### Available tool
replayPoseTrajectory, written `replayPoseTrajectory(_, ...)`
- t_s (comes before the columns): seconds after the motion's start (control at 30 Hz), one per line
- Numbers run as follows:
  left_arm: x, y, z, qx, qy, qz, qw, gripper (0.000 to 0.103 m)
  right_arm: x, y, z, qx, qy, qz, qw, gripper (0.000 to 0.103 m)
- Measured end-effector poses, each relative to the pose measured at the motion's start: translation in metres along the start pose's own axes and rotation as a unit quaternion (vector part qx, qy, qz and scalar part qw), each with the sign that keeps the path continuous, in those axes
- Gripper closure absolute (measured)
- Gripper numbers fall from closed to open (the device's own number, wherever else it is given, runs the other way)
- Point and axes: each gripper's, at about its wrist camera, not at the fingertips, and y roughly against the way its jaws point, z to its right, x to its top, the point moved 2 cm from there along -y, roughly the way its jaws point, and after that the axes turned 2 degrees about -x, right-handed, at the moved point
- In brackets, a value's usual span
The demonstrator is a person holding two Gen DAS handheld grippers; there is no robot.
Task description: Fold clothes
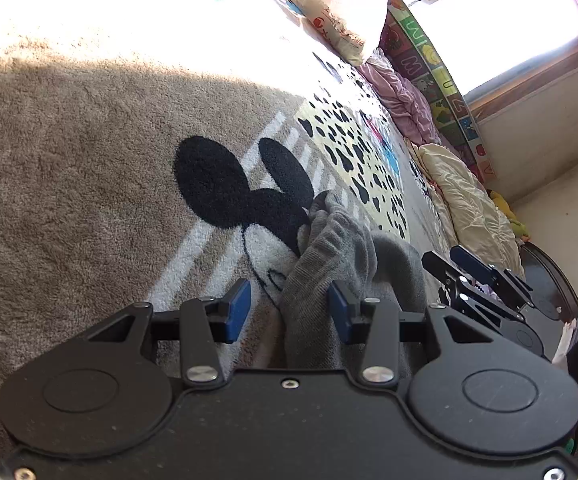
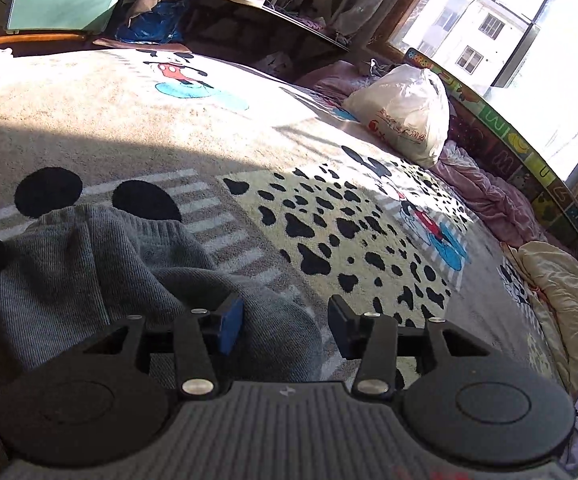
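I see the grey sweater point(image 2: 69, 264) lying rumpled on the mouse-print blanket point(image 2: 137, 132), covering the big mouse face below its black ears. My left gripper point(image 1: 289, 308) is spread, with a sweater fold rising between its fingers. My right gripper point(image 2: 285, 324) is spread over the sweater's edge, gripping nothing.

Cartoon-print blanket point(image 2: 129, 128), grey knit garment point(image 2: 69, 272), white bag point(image 2: 405, 116)

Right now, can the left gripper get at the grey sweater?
Probably yes. The left gripper is open with the bunched grey sweater already between its fingers, lying on the blanket. Nothing blocks it; the right gripper sits off to the side.
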Motion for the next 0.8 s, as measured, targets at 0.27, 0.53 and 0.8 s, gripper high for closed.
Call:
replayPoseTrajectory(0.27,0.005,0.006,-0.019,-0.008,0.076,0.013,0.9970,0.064,-0.017,0.088,-0.080,0.134,0.078,0.092,0.984,0.055)
replayPoseTrajectory(0.53,0.002,0.005,-0.018,-0.023,0.067,-0.001,0.9975,0.061,-0.042,0.064,-0.172,0.068,0.303,0.050,0.949,0.067)
replayPoseTrajectory(0.8,-0.006,-0.005,-0.024,-0.124,0.141,-0.039,0.9815,0.054,-0.021,0.049,-0.037,0.179,-0.215,0.045,0.959,0.091)
